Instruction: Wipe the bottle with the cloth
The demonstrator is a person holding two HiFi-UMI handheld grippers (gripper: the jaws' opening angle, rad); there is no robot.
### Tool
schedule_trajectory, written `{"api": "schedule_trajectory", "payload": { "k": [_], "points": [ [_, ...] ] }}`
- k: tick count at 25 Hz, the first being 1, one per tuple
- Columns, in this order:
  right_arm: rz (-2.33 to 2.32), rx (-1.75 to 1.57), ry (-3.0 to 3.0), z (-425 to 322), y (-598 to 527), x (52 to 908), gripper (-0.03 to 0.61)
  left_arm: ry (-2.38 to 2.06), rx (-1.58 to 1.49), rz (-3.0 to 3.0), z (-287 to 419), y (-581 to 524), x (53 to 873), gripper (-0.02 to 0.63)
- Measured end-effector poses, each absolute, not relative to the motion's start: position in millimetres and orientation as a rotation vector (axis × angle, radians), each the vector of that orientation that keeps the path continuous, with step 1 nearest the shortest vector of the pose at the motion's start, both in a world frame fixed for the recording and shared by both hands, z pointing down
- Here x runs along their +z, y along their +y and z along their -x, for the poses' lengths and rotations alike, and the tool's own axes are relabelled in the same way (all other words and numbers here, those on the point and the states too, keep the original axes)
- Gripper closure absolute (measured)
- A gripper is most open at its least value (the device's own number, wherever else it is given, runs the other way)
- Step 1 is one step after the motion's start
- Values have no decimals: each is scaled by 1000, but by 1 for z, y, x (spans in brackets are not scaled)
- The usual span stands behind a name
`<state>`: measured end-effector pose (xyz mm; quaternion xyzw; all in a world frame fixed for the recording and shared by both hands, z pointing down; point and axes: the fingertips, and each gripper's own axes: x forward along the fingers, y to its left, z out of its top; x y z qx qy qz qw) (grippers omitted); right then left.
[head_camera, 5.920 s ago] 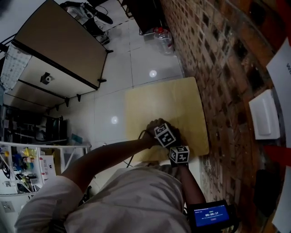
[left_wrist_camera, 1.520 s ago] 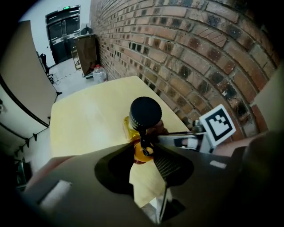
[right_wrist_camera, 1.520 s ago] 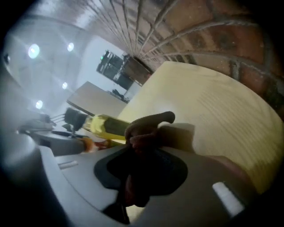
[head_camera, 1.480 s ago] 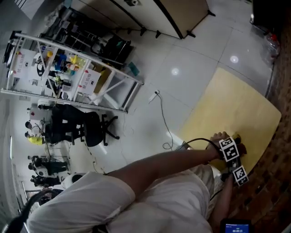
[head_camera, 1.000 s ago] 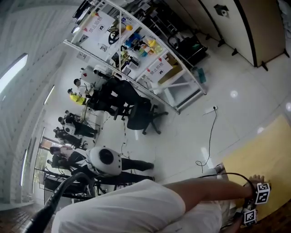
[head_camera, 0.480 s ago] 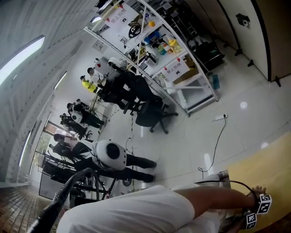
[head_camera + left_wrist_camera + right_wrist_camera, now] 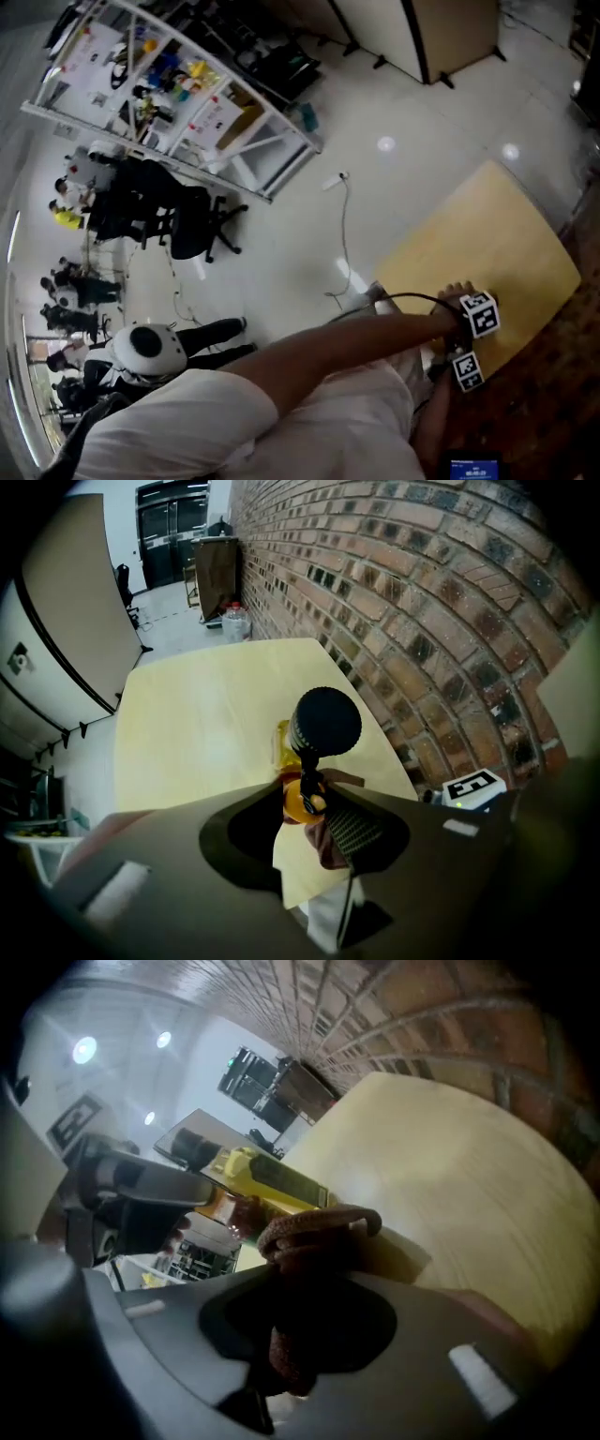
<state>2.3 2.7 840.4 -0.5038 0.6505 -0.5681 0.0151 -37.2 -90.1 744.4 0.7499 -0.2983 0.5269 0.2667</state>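
My left tongs (image 7: pixel 312 803) are clenched on the yellow plastic bottle (image 7: pixel 281 744), gripping it at its orange end, with the yellow body running away from the camera over the counter; my right tongs (image 7: pixel 300 1283) are clamped on the crumpled brown cloth (image 7: pixel 314 1234), which bunches up between the jaws and hangs down behind them; in the right gripper view the top fold of the cloth sits just under the far end of the bottle, which lies tilted across the picture from the left tongs' grey body; in the left gripper view the cloth lies just beside the orange end, on its right, and I cannot tell whether the two touch; whether the bottle rests on the pale yellow wooden counter (image 7: pixel 202 714) or hangs just above it I cannot tell either, but it is near the counter's near edge; the red-brown brick wall (image 7: pixel 422 602) runs along the counter's right side; from the head view only the two marker cubes show, the left one (image 7: pixel 481 315) at the end of my bare left arm (image 7: pixel 356 342) and the right one (image 7: pixel 466 369) just below it, both over the counter's near corner; beyond lie the white tiled floor (image 7: pixel 309 216), a white shelf rack (image 7: pixel 178 103) full of small coloured things, and a black office chair (image 7: pixel 183 220).
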Motion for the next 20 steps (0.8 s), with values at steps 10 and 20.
{"api": "schedule_trajectory", "payload": {
  "k": [10,20],
  "points": [
    [1448,-1384,2512,61,-24,701,491,-872,1211,-1770,20,-89,698,459],
    [1376,-1731,2177,73,-47,754,492,-775,1157,-1575,15,-68,701,453]
  ]
}}
